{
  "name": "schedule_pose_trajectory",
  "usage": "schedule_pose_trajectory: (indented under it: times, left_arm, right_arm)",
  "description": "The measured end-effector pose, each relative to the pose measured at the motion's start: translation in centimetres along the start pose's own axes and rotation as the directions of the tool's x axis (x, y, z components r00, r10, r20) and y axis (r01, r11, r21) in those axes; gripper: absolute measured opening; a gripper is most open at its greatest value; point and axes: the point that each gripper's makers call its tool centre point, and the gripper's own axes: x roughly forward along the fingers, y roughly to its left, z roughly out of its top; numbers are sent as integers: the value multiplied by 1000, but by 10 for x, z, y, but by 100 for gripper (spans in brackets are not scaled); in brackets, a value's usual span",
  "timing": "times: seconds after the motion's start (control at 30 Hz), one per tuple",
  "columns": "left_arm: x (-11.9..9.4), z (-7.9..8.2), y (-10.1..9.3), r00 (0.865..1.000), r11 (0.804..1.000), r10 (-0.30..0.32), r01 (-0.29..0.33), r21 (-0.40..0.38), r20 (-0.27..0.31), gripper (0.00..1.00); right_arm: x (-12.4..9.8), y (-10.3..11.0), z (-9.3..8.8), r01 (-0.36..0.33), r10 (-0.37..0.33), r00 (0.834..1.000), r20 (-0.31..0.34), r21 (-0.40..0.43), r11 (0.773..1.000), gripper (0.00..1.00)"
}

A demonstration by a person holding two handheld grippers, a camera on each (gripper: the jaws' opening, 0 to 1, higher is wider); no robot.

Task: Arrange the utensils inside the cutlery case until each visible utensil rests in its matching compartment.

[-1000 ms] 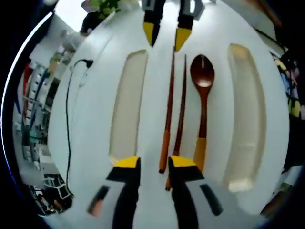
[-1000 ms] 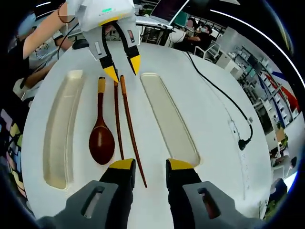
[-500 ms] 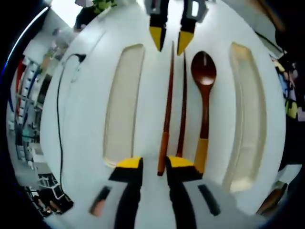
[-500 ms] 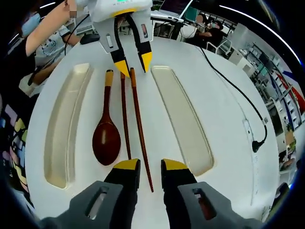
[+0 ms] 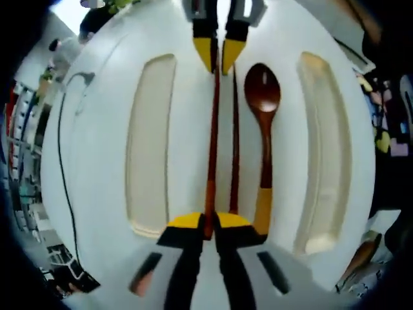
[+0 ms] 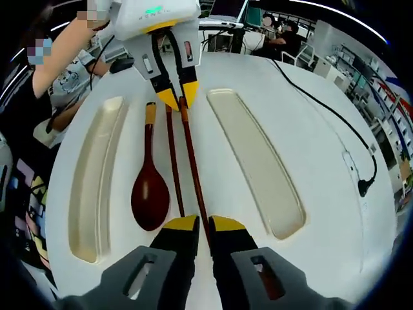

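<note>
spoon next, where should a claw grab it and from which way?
Judging by its pose, the orange-tipped handle of the spoon: slim, straight, flat on the table. Come from above, jaws spanning its width. The bowl is broad, and chopsticks lie close alongside.

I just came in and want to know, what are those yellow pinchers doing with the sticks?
A person holds two grippers over a white table. The left gripper is shut on one end of a chopstick, and the right gripper is shut on its other end. The second chopstick and the spoon lie beside it on the table. The two long trays have nothing in them yet.
</note>
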Motion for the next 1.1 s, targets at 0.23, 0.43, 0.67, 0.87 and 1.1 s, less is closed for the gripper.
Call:
schedule_pose_trajectory:
  times: [0.23,0.43,0.67,0.87,1.1]
  left_arm:
    - [0,0,2,997,1000,-3,4,16,-76,7]
    - [0,1,1,994,997,40,-33,74,-99,6]
    - [-3,-5,8,992,997,36,-27,75,-122,6]
    - [-20,-3,13,994,997,63,-60,37,-90,6]
    - [-47,-3,16,994,995,91,-89,35,-61,6]
  right_arm:
    - [3,-3,4,2,-2,1000,-13,-12,1000,2]
    - [4,3,3,13,-17,999,-48,-72,997,2]
    - [5,6,2,-12,10,1000,-17,-90,996,1]
    - [-7,-7,12,36,-38,999,-17,-98,995,1]
    - [-34,-6,33,87,-87,996,6,-148,985,1]
